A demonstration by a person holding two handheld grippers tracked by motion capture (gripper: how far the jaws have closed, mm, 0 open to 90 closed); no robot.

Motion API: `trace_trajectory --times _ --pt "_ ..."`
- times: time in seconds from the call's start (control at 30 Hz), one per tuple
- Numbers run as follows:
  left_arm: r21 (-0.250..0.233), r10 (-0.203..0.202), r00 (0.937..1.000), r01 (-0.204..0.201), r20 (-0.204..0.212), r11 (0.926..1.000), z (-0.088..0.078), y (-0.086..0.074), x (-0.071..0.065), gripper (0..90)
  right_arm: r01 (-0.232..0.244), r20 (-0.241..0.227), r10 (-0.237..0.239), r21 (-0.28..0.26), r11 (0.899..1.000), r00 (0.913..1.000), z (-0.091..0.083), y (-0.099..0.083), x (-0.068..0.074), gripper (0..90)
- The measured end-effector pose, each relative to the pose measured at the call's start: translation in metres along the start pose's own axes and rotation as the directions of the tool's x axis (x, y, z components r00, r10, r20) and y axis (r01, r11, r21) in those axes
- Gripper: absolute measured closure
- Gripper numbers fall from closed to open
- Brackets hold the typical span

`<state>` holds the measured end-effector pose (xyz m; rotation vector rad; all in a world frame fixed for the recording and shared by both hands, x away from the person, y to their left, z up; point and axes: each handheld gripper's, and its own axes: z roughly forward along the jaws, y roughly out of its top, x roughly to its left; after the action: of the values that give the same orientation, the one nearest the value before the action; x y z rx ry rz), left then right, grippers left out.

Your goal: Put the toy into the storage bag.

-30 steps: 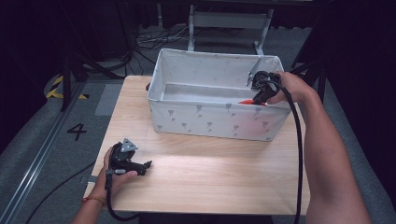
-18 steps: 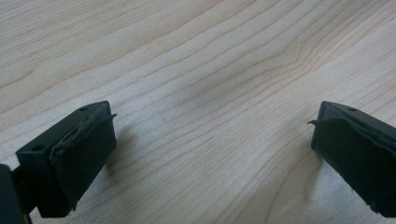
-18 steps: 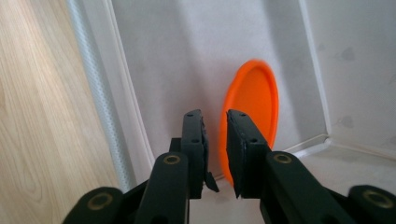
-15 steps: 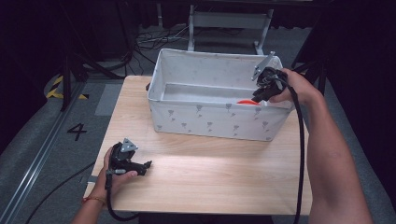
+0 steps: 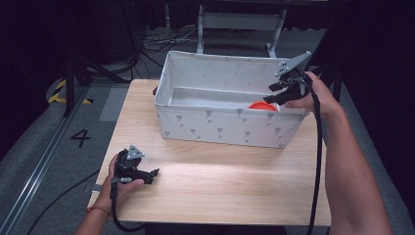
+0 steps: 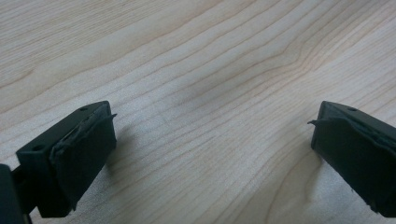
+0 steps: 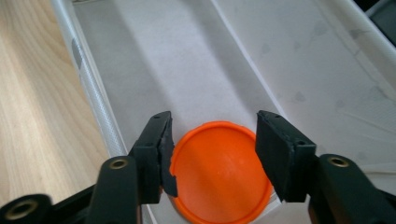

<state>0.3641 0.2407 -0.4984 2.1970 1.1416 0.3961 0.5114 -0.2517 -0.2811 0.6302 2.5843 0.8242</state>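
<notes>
Left tongs (image 5: 152, 173): held low over the bare desk (image 5: 235, 181) at about 7 o'clock, jaws spread wide, nothing between them.
Right tongs (image 5: 270, 99): held over the bin's 3 o'clock end, jaws parted on either side of the orange disc, no pinch seen.
Orange disc (image 7: 222, 170): seen lying in the white fabric bin (image 5: 215, 125), near its front wall.
</notes>
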Motion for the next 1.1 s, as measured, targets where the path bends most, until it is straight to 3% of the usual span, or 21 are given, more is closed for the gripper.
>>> trace_trajectory --times 0.07,0.17,0.4,0.67,1.1 --pt "0.001 -0.002 1.0000 0.002 0.001 1.0000 0.000 0.000 0.000 0.3 -0.025 0.067 0.026 -0.018 1.000 0.9974 -0.003 -0.001 0.002 37.0" --pt "-0.002 0.000 1.0000 0.000 -0.003 1.0000 0.000 0.000 0.000 0.5 -0.066 0.116 0.074 -0.077 0.995 0.9905 -0.008 -0.002 0.004 28.7" --pt "-0.002 0.000 1.0000 0.000 -0.004 1.0000 0.000 0.000 0.000 0.5 -0.109 0.179 0.128 -0.116 0.987 0.9754 -0.014 -0.008 0.013 20.9" --pt "-0.002 0.000 1.0000 0.000 -0.003 1.0000 0.000 0.000 0.000 0.5 -0.154 0.220 0.187 -0.159 0.975 0.9573 -0.027 -0.016 0.019 19.9" --pt "-0.002 0.000 1.0000 0.000 -0.004 1.0000 0.000 0.000 0.000 0.5 -0.150 0.260 0.199 -0.198 0.969 0.9450 -0.047 -0.032 0.041 18.7"
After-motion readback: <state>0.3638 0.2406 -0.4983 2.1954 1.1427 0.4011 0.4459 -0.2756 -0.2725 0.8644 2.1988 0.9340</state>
